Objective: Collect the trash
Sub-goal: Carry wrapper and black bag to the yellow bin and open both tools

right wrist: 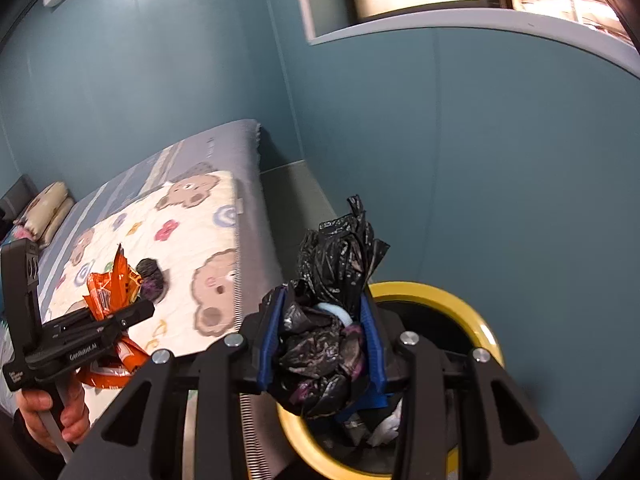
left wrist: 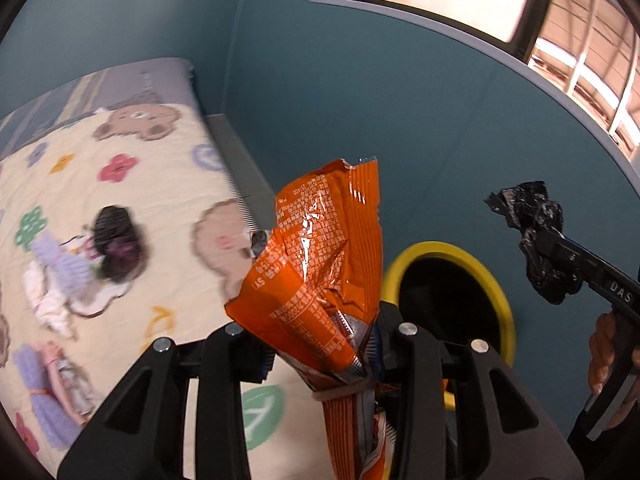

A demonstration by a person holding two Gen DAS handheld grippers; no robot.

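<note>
My left gripper is shut on a crumpled orange snack wrapper, which stands up between its jaws. The right gripper is shut on a scrunched black plastic bag pinched between its blue pads. A yellow-rimmed trash bin stands on the floor right under and behind the black bag, with some trash inside. In the left wrist view the bin sits just behind the orange wrapper, and the right gripper with the black bag hangs to its right. The right wrist view has the left gripper with the wrapper over the bed.
A bed with a cream bear-and-flower blanket lies to the left. A dark bag, pale purple and white scraps and another bundle lie on it. Teal walls close in behind the bin. A hand grips the left gripper's handle.
</note>
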